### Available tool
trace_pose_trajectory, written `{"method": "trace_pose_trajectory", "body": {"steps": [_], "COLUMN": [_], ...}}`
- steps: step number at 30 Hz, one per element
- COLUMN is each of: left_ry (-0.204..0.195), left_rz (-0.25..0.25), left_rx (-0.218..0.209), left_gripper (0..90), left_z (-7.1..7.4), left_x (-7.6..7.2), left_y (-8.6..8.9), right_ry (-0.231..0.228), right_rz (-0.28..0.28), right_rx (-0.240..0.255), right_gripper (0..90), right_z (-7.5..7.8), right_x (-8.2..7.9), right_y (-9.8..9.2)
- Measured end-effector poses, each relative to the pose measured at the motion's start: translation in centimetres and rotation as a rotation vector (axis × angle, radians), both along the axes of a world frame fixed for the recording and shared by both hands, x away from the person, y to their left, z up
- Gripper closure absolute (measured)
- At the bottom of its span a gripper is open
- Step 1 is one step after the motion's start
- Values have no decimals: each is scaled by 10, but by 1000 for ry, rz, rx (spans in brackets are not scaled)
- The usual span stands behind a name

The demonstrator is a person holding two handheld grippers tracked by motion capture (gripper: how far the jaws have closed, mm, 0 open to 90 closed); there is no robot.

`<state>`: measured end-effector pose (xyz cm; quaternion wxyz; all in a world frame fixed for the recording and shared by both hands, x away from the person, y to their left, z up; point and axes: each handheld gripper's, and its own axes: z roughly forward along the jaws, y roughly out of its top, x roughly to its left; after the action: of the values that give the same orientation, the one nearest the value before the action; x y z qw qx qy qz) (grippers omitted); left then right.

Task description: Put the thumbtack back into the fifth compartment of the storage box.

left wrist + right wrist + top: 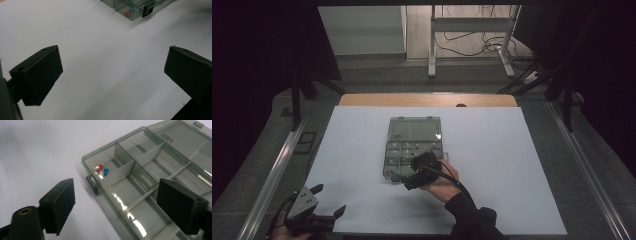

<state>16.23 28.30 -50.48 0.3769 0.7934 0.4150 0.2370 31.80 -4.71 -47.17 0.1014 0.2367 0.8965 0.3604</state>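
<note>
- A clear grey compartment box (413, 147) is seen lying open at the middle of the white sheet (512, 165) that covers the table, with its lid (415, 129) folded flat away from the person.
- In the right gripper view, the tray of the box (140, 195) is shown to be split by thin partitions into several cells.
- A red pushpin (100, 167) and a blue pushpin (106, 171) are seen in the corner cell, lying close together against the partition; whether they touch cannot be told.
- The same two pins (128, 11) are glimpsed through the box wall at the top of the left gripper view, beside a dark latch (148, 9) on the front edge.
- What lies in the other cells cannot be made out under the glare.
- The right gripper (418, 172) is held over the near end of the box, the hand (443, 182) coming in from below in a dark sleeve (474, 217); its jaws are spread wide and nothing is held between them.
- One of its jaws is seen over the bare sheet and the other over the tray.
- The left gripper (328, 200) is kept at the near left corner of the sheet, well apart from the box, with its jaws wide apart and empty.
</note>
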Motion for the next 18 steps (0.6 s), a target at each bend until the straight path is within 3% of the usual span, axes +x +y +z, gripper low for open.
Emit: {"method": "trace_pose_trajectory", "body": {"steps": [9, 18], "left_ry": [2, 5], "left_rz": [1, 2], "left_rx": [-1, -4], "left_gripper": [20, 20], "left_z": [0, 0], "left_x": [0, 0], "left_y": [0, 1], "right_ry": [-21, -41], "right_rz": [-47, -66], "right_rx": [-26, -31], "right_gripper": [54, 32], "right_z": [2, 4], "right_x": [-8, -17], "right_y": [-21, -42]}}
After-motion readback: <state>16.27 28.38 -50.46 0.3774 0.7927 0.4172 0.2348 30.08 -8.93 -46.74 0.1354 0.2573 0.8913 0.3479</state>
